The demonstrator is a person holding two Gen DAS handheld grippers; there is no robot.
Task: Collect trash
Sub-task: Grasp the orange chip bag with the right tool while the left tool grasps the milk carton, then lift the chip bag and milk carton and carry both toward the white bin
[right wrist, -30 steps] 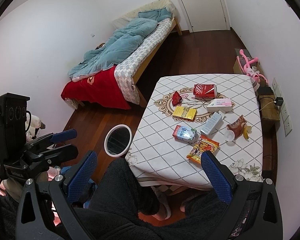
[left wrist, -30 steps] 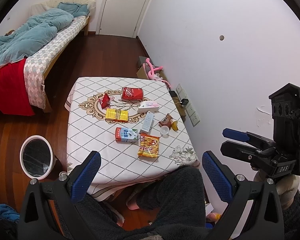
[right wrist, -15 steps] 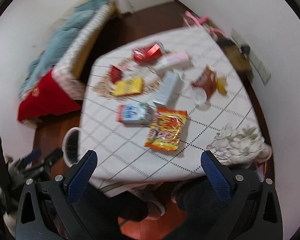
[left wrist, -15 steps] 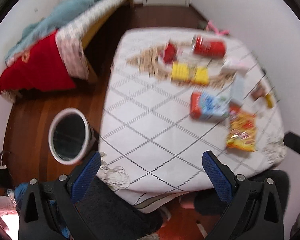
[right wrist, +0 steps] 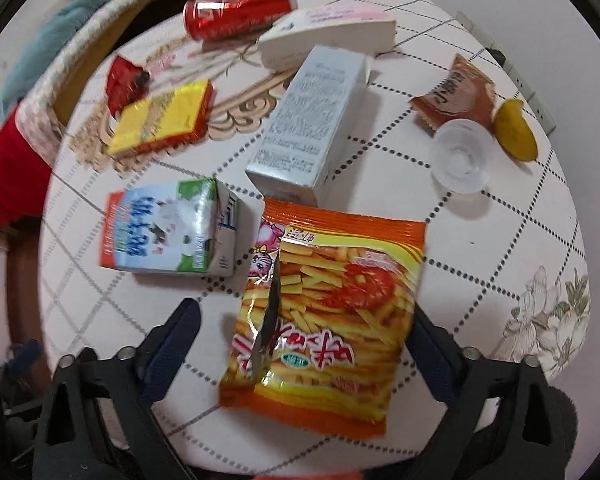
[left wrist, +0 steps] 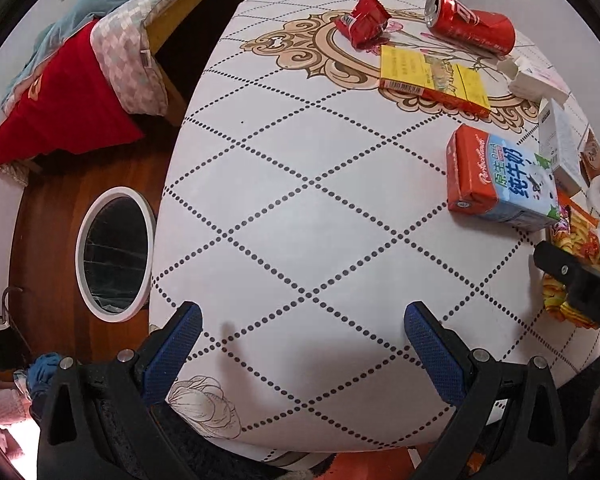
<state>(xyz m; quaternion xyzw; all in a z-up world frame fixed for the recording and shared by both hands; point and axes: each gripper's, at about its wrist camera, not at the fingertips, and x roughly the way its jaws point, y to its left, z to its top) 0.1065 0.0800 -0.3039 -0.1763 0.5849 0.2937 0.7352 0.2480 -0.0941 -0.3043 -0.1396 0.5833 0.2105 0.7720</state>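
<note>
Torn orange shrimp-stick snack bag (right wrist: 324, 320) lies flat on the white diamond-pattern counter (left wrist: 300, 200), now between the spread, empty fingers of the right gripper (right wrist: 304, 344), which has dropped in close from high above. Left gripper (left wrist: 300, 344), fingers also wide apart and empty, has descended over bare cloth. White-rimmed round bin (left wrist: 114, 254) on the floor holds a dark liner.

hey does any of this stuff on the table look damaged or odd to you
Yes. The soda can lies on its side, crushed in the middle. The orange chip bag, between the open right gripper fingers, is torn open down its front. The milk carton also lies tipped over. Nothing looks spilled.
</note>
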